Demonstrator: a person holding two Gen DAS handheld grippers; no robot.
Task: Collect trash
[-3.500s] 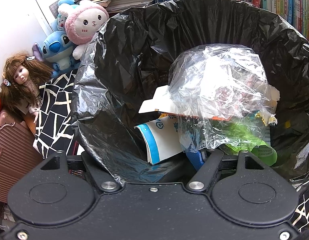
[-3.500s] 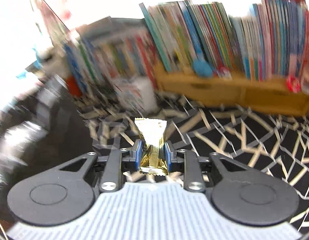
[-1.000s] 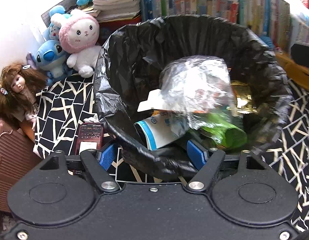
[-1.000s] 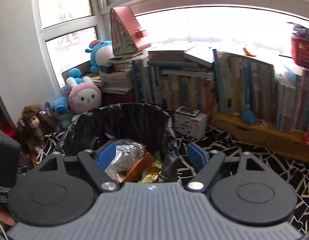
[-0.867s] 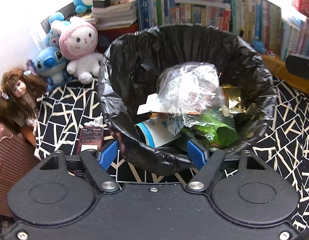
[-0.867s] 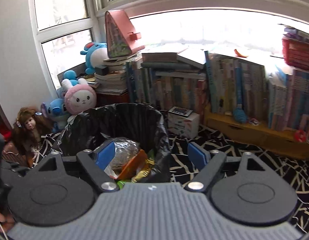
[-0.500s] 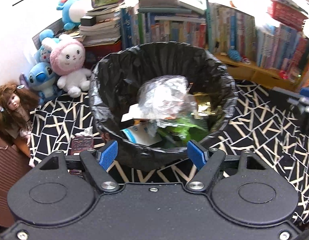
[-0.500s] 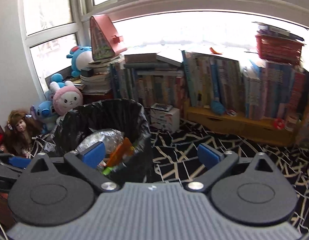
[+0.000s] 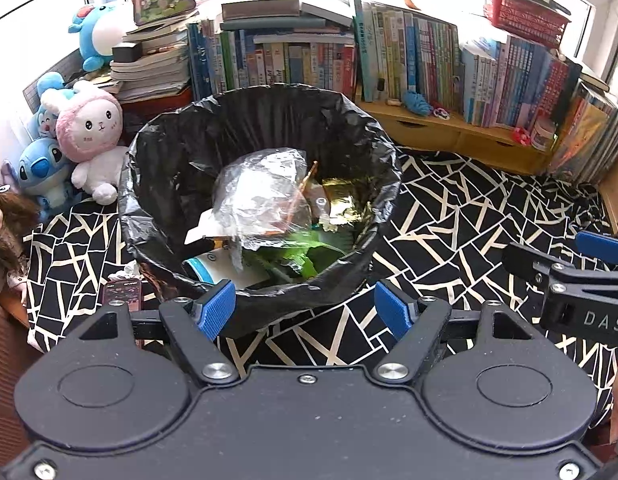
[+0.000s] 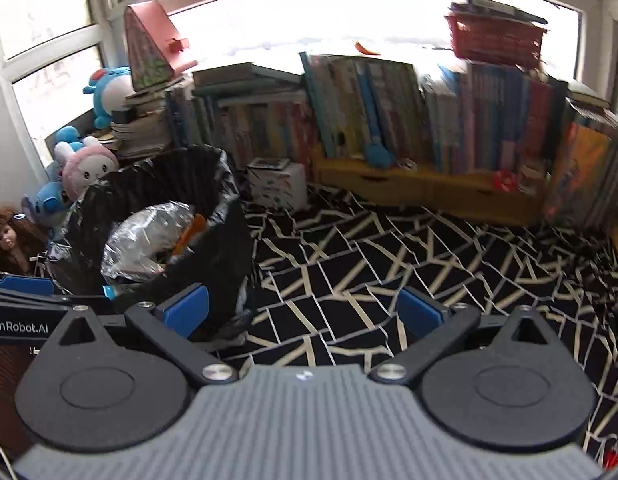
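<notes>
The round bin lined with a black plastic bag (image 9: 261, 184), full of wrappers, sits centre-left. The left gripper (image 9: 305, 308) has its jaws apart and empty below the bin's near rim. The right gripper (image 10: 305, 312) has just been opening; its jaws stand wide and empty over bare black-and-cream patterned carpet (image 10: 369, 264) at lower right.

Home room: plush toys (image 9: 91, 136), bookshelf (image 9: 429, 132), patterned rug (image 10: 389, 264).

Bright daylight comes through the window (image 10: 349, 20) behind a low wooden shelf (image 9: 461, 136) full of books (image 9: 409, 52). The floor has a black rug (image 9: 469, 216) with cream lines.
</notes>
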